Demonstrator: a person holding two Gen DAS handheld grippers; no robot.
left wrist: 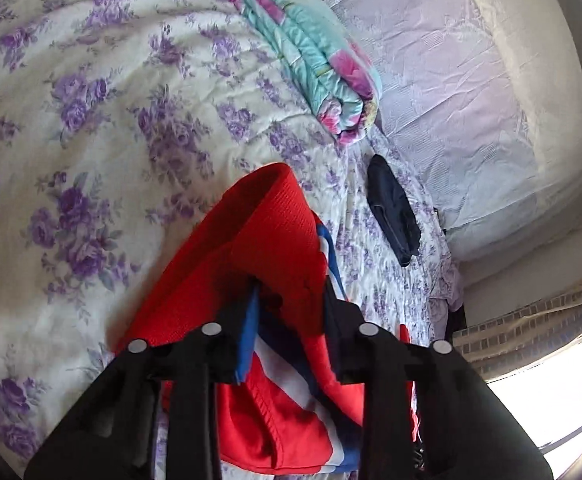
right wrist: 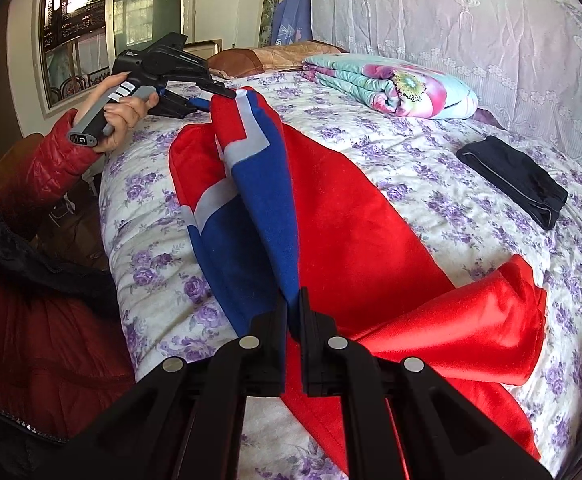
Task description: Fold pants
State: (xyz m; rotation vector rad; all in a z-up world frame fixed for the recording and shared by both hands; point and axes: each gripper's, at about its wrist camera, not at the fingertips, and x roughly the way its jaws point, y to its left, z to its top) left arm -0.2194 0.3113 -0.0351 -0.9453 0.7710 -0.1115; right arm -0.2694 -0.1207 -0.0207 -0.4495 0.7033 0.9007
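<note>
- Two handheld grippers grasp one pair of red pants (right wrist: 343, 208) with blue and white panels, spread over a bed (right wrist: 431, 168) covered in a purple-flowered quilt.
- Right gripper (right wrist: 293, 312), at the near edge of the bed, is clenched tight on a raised blue and red fold of the pants.
- Left gripper (right wrist: 215, 98), at the far left corner of the bed and held in a person's hand (right wrist: 125, 114) with a red sleeve, pinches the other end of the same fold; its own camera shows bunched red, white and blue cloth between its fingers (left wrist: 247, 344).
- Between the two grippers the cloth rises off the bed as a ridge, while one red leg end lies doubled over toward the bed's right side.
- Folded black garment (right wrist: 511, 180) lies further right on the bed, well apart from the pants; a folded turquoise floral blanket (right wrist: 391, 84) sits near the bed's far side.
- Risk, as I judge it: the left grip holds a thick, uneven bunch, so layers could slip out and the fold land crooked.
- Pulling the ridge unevenly could drag the pants off the bed's near edge.
</note>
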